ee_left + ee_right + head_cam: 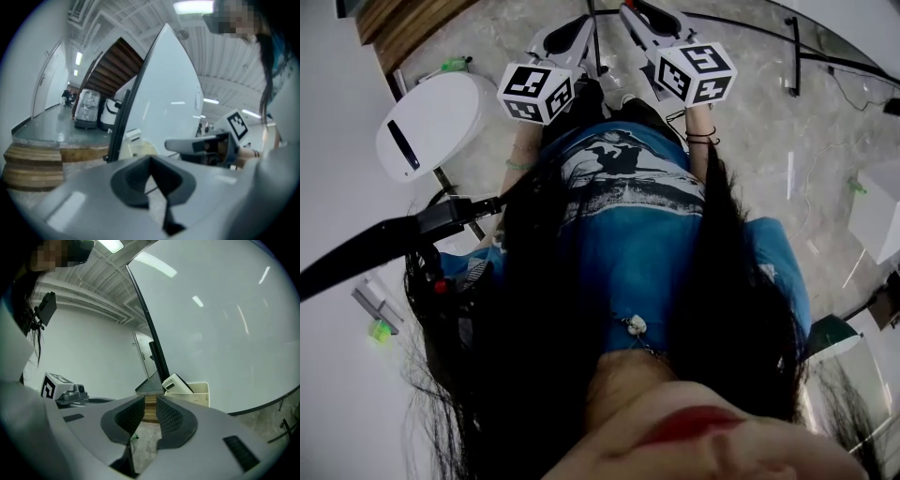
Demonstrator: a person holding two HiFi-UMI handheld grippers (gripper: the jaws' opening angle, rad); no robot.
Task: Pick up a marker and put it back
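Left tongs (150,159): closed tip to tip, nothing between; seen only in its own view.
Right tongs (150,402): narrow gap, empty, wooden steps (150,414) showing through.
Marker: cannot tell where; neither tongs hold it.
Head view: both cubes (534,91) over stone floor (750,122).

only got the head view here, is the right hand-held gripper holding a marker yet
Observer: No. In the right gripper view the right hand-held gripper has its jaws apart with nothing between them.
Operator: and the left one
Observer: The left hand-held gripper is empty too. Its jaw tips meet in the left gripper view.
Operator: whats ahead of the right one
Observer: A cream bin holding a white box.
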